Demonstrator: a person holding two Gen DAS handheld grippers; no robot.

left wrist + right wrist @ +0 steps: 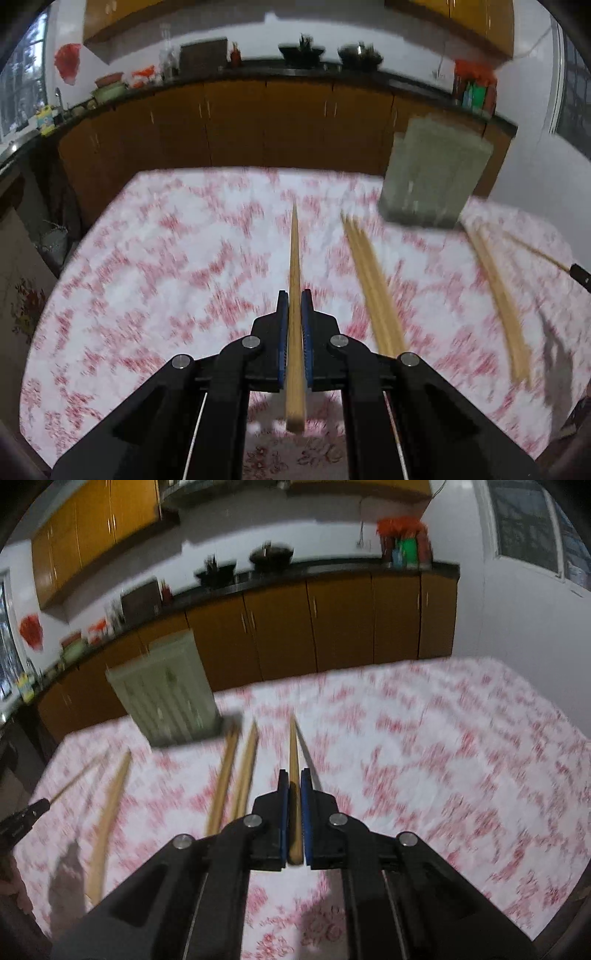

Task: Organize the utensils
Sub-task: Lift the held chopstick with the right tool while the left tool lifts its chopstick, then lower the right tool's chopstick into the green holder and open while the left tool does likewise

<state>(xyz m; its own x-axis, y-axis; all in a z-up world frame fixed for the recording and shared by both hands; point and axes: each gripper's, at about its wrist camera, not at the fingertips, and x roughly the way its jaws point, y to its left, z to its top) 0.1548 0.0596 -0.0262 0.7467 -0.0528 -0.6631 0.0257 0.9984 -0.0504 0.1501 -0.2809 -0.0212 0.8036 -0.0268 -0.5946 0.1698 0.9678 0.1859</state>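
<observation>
**Both hands loaded, holder ahead**

Each hand-held gripper is clenched on one wooden chopstick. The left hand-held gripper [294, 295] grasps its chopstick [294, 258] along the line of the fingers, tip pointing away; the right hand-held gripper [294, 775] grips its own chopstick [293, 746] the same way. The step in hand looks like carrying both sticks toward the pale green slotted holder [436, 173], which stands on the surface beyond the loose chopsticks.

Next, each tip would need lining up over the holder's open top and the stick tilting toward upright before release; both views are motion-blurred, so the opening cannot be made out.

In front of the holder, loose chopsticks lie on the surface: a pair [373, 288] just beside its near corner, and another pair [498, 295] off to one side.

The surface [147, 258] wears a white cloth with red floral print. Behind the holder run brown cabinets [266, 122] under a dark, cluttered countertop.
</observation>
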